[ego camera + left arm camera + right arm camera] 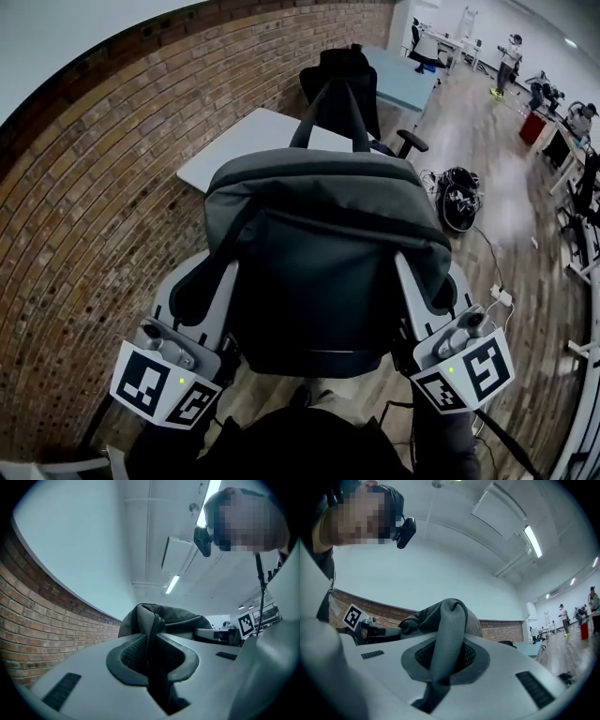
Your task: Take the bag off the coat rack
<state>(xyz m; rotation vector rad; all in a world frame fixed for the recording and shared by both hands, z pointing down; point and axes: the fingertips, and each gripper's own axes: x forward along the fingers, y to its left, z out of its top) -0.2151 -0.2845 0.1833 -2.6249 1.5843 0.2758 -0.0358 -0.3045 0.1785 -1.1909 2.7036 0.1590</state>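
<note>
We are in a big room with a red brick wall and a wood floor. Our left gripper has its jaws pinched on a thin dark strap, which runs up between the bumpy pads. Our right gripper has its jaws squeezed on a wider grey strap made of soft mesh.

Both straps go to the bag. It hangs in the air between the two grippers, right in front of us. We see no coat rack in any view, so we think the bag is already off it.

The bag is grey cloth, round on top and puffy, with a loop handle. It looks floppy and maybe heavy. The thin strap looks smooth, so it could slide out of the left jaws if the bag swings. Then the bag would tip and drop. It could also bump the white table or the black chair just past it.
</note>
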